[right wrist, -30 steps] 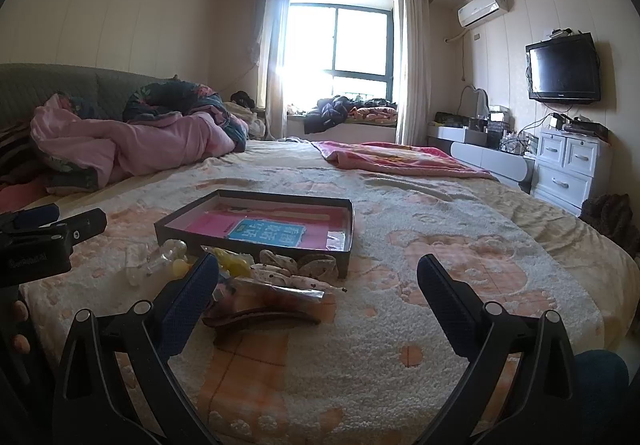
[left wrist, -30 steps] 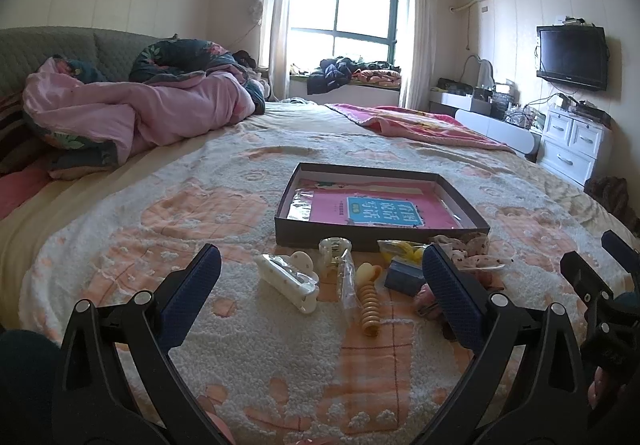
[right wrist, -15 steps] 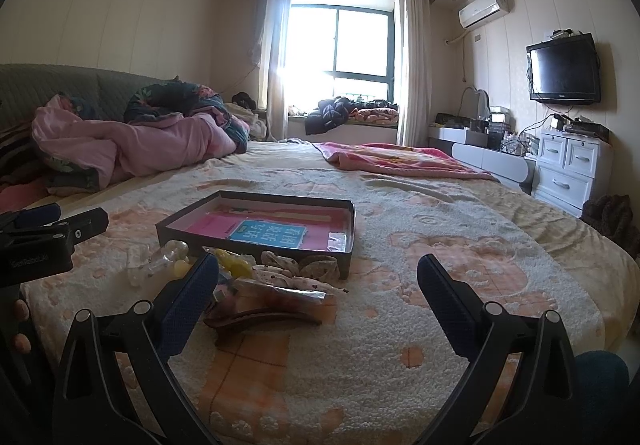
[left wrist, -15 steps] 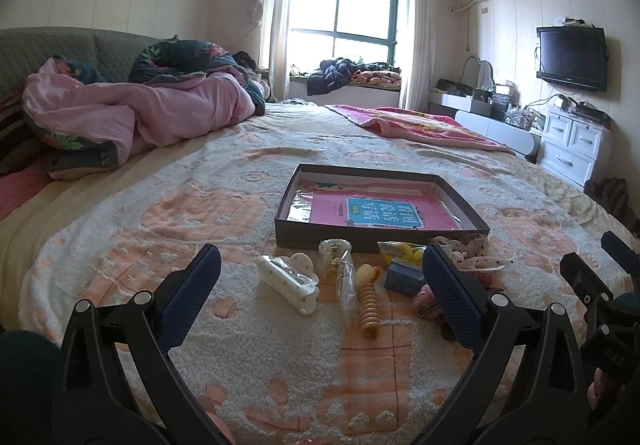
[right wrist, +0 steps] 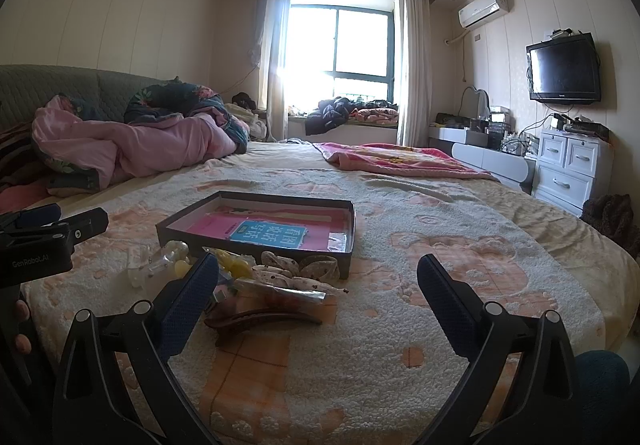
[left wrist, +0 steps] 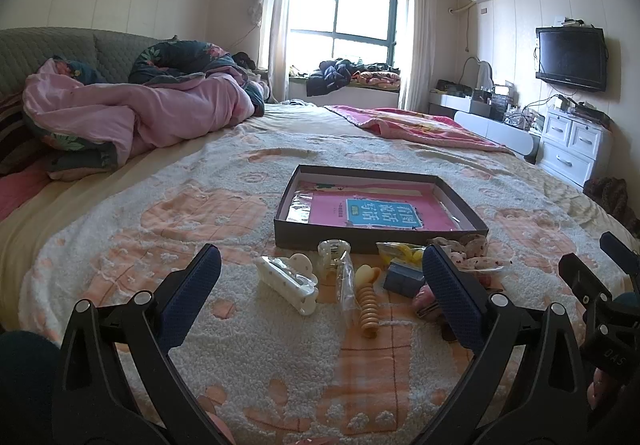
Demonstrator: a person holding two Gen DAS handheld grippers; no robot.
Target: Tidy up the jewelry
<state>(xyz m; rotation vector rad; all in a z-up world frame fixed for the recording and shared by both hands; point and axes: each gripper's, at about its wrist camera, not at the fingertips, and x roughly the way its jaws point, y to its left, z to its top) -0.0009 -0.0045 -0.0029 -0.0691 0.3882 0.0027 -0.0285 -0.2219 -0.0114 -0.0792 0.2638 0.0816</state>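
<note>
A shallow dark box [left wrist: 380, 241] with a pink and blue booklet inside lies on the bed; it also shows in the right wrist view [right wrist: 256, 259]. In front of it lie hair accessories: a white claw clip [left wrist: 286, 283], a tan spiral clip [left wrist: 368, 309], a clear packet [left wrist: 334, 259], a yellow item [left wrist: 402, 253] and spotted scrunchies [left wrist: 468, 253]. A brown clip [right wrist: 260, 319] lies nearest the right gripper. My left gripper [left wrist: 320, 297] is open and empty, just short of the items. My right gripper [right wrist: 318, 299] is open and empty, to the right of them.
The bed has a fluffy cream and orange blanket [left wrist: 160, 229]. A pink quilt [left wrist: 132, 117] is heaped at the far left. A pink blanket [left wrist: 412, 125] lies at the back. White drawers [left wrist: 576, 145] and a wall TV [left wrist: 570, 57] stand at the right.
Both grippers have stayed open and almost still. The views have shifted only very slightly.
</note>
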